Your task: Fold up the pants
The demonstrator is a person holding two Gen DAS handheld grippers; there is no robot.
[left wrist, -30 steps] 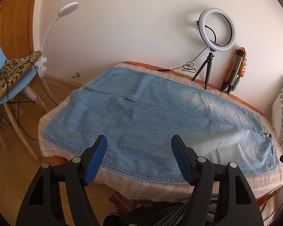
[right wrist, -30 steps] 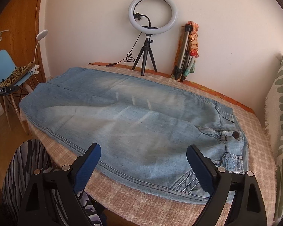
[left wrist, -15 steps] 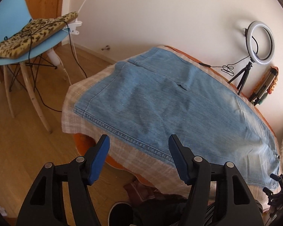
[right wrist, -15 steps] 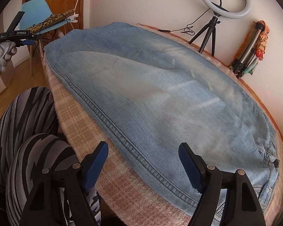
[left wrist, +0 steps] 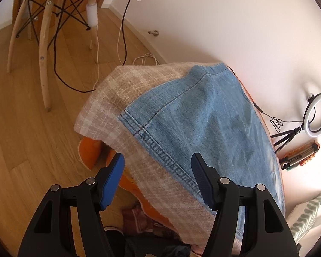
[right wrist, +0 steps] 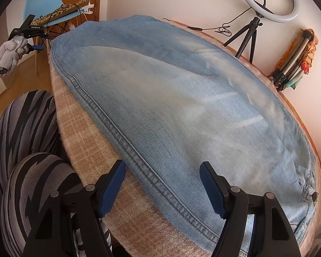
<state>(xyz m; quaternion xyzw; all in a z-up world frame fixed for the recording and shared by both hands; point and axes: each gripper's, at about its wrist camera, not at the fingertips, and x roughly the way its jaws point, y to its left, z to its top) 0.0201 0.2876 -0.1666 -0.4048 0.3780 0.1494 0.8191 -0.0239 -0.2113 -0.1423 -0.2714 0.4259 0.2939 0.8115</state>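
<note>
On checked cloth (right wrist: 79,115): one jeans (right wrist: 182,107); two hand-held grippers, left (left wrist: 158,180), right (right wrist: 163,187), both released.

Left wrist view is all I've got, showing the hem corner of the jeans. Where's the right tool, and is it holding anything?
Observer: The right tool is open, holding nothing, at the near side seam of the jeans.
Operator: Which end of the jeans is it closer to?
Observer: The waist end; the waist button shows at the right of its view.
Operator: Can it see my left tool?
Observer: Yes, the left tool is beyond the hem end, held in a white-gloved hand.
</note>
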